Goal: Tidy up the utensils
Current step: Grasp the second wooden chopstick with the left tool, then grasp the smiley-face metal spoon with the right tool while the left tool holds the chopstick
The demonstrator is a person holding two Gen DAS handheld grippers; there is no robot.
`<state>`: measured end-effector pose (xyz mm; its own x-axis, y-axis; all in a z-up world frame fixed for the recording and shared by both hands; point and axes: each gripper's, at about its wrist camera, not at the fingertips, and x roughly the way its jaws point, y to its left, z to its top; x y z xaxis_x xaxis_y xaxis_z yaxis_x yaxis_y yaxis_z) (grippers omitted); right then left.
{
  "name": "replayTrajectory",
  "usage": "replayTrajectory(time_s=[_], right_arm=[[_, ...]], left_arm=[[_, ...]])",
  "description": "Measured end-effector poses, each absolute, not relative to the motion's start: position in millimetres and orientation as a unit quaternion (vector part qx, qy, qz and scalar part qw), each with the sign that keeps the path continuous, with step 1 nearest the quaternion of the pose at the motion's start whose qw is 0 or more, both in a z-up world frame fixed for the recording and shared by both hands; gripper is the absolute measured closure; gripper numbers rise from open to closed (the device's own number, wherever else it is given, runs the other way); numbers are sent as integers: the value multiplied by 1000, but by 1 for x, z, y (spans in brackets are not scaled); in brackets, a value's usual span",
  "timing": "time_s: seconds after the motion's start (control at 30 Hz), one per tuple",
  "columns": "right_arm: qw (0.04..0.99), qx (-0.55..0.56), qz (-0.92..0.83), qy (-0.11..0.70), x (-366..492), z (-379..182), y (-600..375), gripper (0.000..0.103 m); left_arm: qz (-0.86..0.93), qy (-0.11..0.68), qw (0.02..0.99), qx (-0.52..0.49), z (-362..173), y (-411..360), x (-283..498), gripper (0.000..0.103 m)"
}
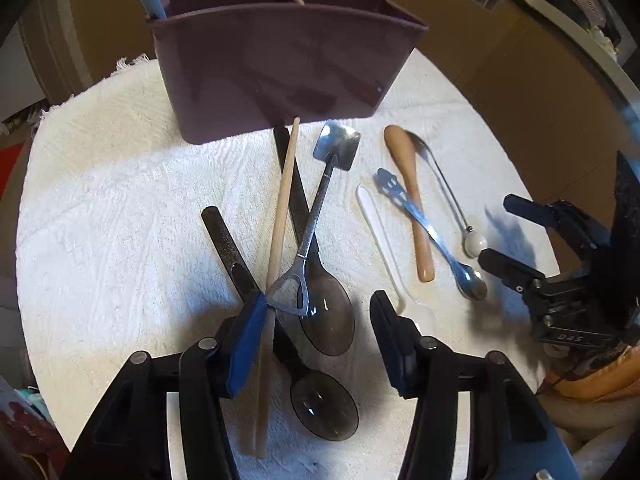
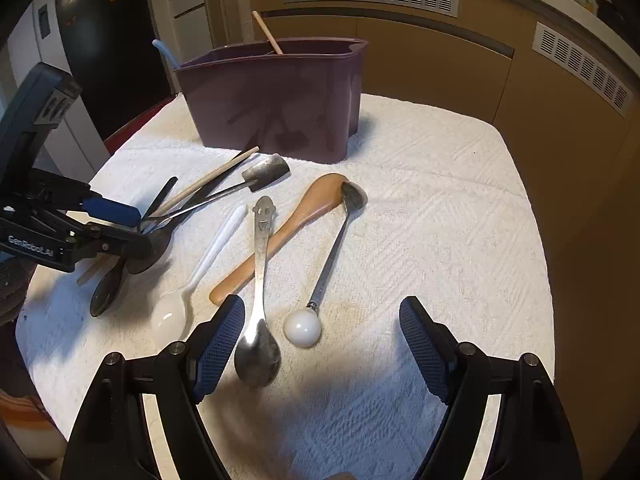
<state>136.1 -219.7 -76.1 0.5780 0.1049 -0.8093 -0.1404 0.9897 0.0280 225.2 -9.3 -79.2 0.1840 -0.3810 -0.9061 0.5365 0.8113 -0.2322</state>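
A: We log the left gripper [image 1: 320, 320] low over the crossed pile on the white towel [image 1: 120, 184]. Its jaws stand apart. Between them lie the looped handle of the metal spatula [image 1: 320, 216], the bowl of one dark plastic spoon [image 1: 328, 320] and the wooden chopstick [image 1: 280, 240].

B: Do the pads press on anything?

A: The left pad [image 1: 246, 344] lies against the chopstick and the spatula loop. The right pad [image 1: 390, 332] is clear of them. We cannot tell whether anything is pinched; we see no two-sided grip.

B: And the right gripper [image 2: 320, 344]?

A: Spread wide, nothing between the pads. It hangs over the towel's near edge. The bowl of the smiley-face spoon [image 2: 260, 280] is just beside its left finger [image 2: 220, 344], and the white ball end of the ball-handled spoon [image 2: 320, 280] lies between the fingers, further out.

B: Remaining utensils?

A: The wooden spoon [image 2: 288, 232] lies crossed under the smiley-face spoon, touching it. The white plastic spoon [image 2: 200, 276] lies to the left of those, apart. A second dark spoon [image 1: 324, 404] lies below the first.

B: The holder?

A: The purple caddy [image 2: 276, 100] stands upright at the towel's far side. A wooden stick [image 2: 267, 32] and a light blue handle [image 2: 164, 52] stick out of it.
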Motion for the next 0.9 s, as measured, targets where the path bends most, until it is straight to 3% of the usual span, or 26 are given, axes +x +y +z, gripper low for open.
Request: replayTrajectory(time_s=[0.27, 0.4, 0.77, 0.9], right_arm=[[887, -21, 72, 455, 135, -77, -217, 23], [887, -29, 78, 454, 131, -75, -212, 23], [890, -30, 62, 451, 122, -76, -232, 23], [888, -19, 64, 454, 126, -81, -235, 23]], left_arm=[[-265, 542, 795, 64, -67, -17, 249, 73], [-262, 540, 794, 95, -71, -39, 264, 87], [-231, 576, 762, 186, -97, -57, 277, 87], [-231, 585, 755, 185, -99, -55, 278, 81]])
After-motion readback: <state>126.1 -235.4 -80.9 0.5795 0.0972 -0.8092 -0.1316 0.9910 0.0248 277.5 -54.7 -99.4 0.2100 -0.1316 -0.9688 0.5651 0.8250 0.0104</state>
